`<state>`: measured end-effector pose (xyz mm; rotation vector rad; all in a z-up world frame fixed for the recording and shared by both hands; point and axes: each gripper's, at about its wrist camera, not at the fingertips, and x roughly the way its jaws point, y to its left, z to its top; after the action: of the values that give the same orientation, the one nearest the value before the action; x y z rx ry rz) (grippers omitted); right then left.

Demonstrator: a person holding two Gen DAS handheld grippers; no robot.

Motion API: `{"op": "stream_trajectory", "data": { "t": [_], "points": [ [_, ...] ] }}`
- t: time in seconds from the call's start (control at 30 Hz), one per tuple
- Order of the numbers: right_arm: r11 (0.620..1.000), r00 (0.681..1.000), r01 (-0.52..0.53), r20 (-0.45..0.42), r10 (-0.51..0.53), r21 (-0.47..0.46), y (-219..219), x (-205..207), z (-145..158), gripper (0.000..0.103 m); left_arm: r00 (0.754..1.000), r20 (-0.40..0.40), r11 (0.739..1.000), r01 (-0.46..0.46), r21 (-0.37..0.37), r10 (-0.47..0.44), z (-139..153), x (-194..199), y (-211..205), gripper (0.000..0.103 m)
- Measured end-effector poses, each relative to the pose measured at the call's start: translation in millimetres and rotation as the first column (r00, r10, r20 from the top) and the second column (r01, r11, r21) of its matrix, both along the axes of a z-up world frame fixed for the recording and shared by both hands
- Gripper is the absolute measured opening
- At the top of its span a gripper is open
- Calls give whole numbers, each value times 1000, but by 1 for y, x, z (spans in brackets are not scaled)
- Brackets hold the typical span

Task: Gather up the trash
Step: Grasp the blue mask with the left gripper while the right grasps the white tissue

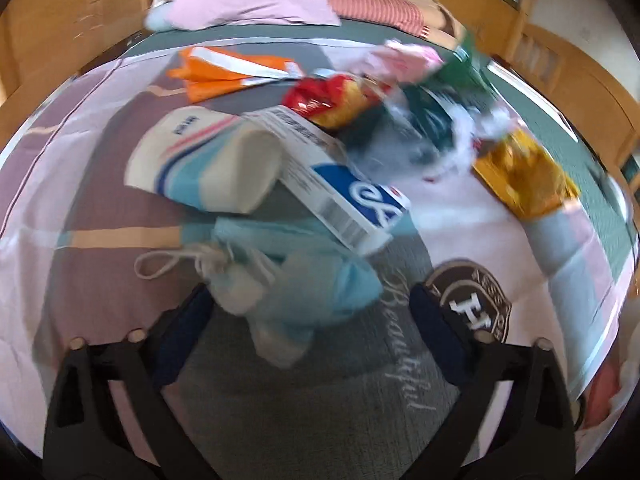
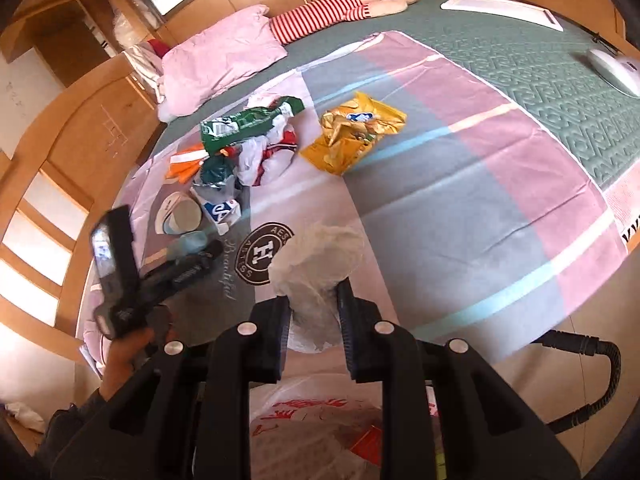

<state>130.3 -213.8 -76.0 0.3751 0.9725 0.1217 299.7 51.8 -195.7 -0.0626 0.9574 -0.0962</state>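
Note:
In the left wrist view a crumpled light-blue face mask with white ear loops lies on the patterned bed sheet. My left gripper straddles it, open, pads apart from it. Beyond lie a paper cup on its side and a blue-and-white carton. My right gripper is shut on a wad of clear crumpled plastic, held above a white plastic bag with red print. The right wrist view also shows the left gripper in a hand over the mask.
More litter sits further up the bed: a yellow snack bag, a green bag, an orange wrapper and a red-yellow packet. A pink pillow, a striped plush toy and a white device lie beyond. Wooden cabinets surround the bed.

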Motion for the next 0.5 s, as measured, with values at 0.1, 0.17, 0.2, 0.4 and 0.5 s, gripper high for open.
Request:
{"op": "stream_trajectory", "data": {
  "t": [0.1,0.17,0.2,0.4,0.5],
  "points": [
    [999,999,-14,32,15,-33,4,-1,9,23,999,19,998,45,52,-46,-3,-4,-5,39],
    [998,998,-41,52,43,-45,12,-9,13,23,998,40,999,47,24,-48,2,-12,0,20],
    [997,996,-53,64,57,-59,17,-12,16,23,998,57,999,42,-8,-42,7,-18,4,20],
    [992,986,-75,138,89,-102,26,-31,35,23,978,210,999,25,-25,-19,50,-73,13,19],
    [991,980,-77,174,95,-106,23,-44,45,23,965,261,997,-17,-71,35,77,-107,16,19]
  ]
}}
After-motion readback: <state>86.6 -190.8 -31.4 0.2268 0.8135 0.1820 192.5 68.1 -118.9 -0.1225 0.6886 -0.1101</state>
